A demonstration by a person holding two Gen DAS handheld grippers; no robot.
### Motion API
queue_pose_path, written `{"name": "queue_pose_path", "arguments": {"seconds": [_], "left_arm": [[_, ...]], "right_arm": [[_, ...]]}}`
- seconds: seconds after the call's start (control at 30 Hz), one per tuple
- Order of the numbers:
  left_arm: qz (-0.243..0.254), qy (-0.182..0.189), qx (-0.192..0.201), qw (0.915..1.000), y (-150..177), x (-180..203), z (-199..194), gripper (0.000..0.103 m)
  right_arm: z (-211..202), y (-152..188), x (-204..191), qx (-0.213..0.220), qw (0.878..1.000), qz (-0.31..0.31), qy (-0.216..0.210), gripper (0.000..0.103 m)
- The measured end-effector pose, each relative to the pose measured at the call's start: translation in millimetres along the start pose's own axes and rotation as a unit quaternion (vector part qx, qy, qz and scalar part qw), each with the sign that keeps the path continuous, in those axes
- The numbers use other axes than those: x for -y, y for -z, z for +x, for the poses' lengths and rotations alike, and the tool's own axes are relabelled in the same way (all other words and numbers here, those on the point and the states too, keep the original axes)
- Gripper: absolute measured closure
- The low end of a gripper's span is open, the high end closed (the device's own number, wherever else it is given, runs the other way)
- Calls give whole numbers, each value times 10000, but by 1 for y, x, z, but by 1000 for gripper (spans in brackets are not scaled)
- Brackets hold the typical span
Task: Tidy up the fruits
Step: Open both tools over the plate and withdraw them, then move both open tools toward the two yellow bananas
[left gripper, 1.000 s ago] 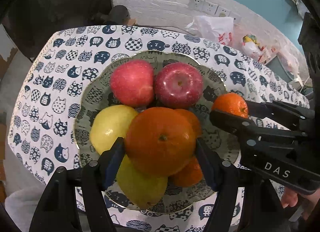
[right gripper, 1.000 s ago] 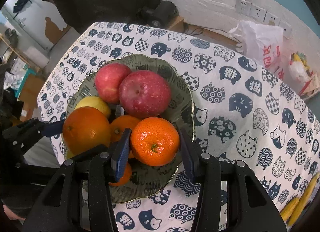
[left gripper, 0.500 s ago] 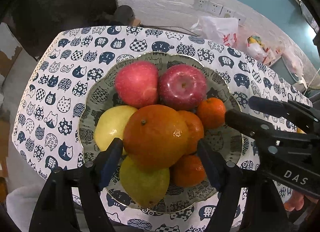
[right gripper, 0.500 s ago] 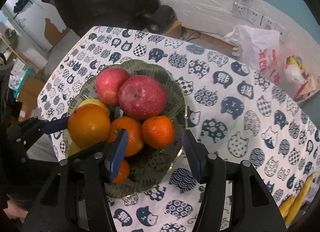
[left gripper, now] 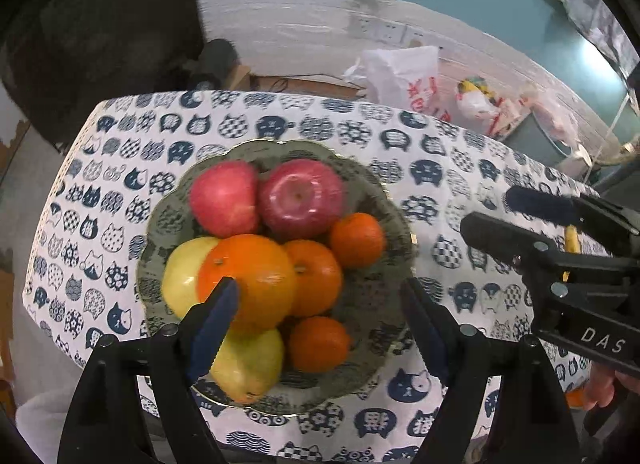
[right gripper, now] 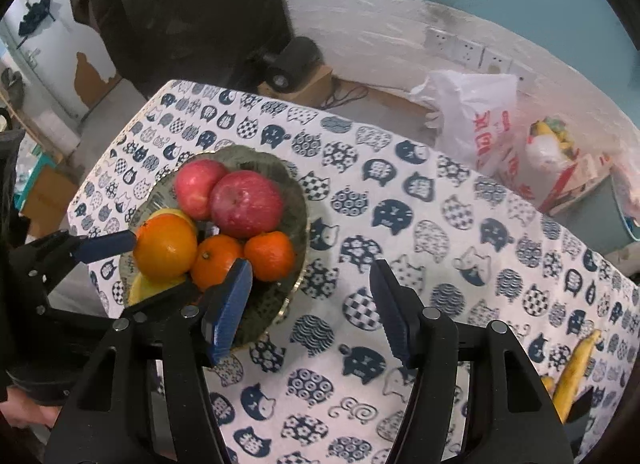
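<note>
- Fruit plate [left gripper: 384, 200] sits on the worktop [right gripper: 440, 224]: apples [left gripper: 300, 200] behind, oranges [left gripper: 248, 276] in front.
- Bananas [right gripper: 576, 368] lie far right.
- Bags [right gripper: 480, 120] stand behind the worktop.

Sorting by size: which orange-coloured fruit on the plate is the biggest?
The large orange beside the yellow fruit, plainly bigger than the three small mandarins to its right.

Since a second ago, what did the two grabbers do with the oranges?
Both let go. The left gripper opened off the big orange, the right gripper off the small orange, jaws just opening, and both backed away. The fruit stays on the plate.
</note>
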State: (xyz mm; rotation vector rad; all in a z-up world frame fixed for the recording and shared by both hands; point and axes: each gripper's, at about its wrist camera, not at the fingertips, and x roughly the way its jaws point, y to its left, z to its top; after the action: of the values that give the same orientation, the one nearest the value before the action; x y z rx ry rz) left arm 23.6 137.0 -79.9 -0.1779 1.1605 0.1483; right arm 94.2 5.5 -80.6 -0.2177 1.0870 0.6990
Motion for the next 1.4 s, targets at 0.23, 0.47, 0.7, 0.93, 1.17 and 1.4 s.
{"name": "queue_pose_path", "arguments": {"seconds": [0.23,0.47,0.7,0.93,1.17,1.4], "left_arm": [[375,-1,51,9993,0,31,-4,20],[660,33,-4,9978,0,65,-1,20],[897,139,-199,9957,4,101,8,20],[1097,256,-350,9930,6,140,14,20],[1351,354,-511,9889,9,187,24,20],[1603,424,-749,9833,16,235,40,20]], "right_arm": [[-25,12,18,148,9996,58,225,37],[-45,29,42,198,9987,147,437,36],[-63,55,76,161,9969,309,710,36],[-78,84,118,95,9941,651,862,36],[-93,112,161,-20,9891,950,1121,34],[-99,140,211,-262,9806,1442,1299,31]]}}
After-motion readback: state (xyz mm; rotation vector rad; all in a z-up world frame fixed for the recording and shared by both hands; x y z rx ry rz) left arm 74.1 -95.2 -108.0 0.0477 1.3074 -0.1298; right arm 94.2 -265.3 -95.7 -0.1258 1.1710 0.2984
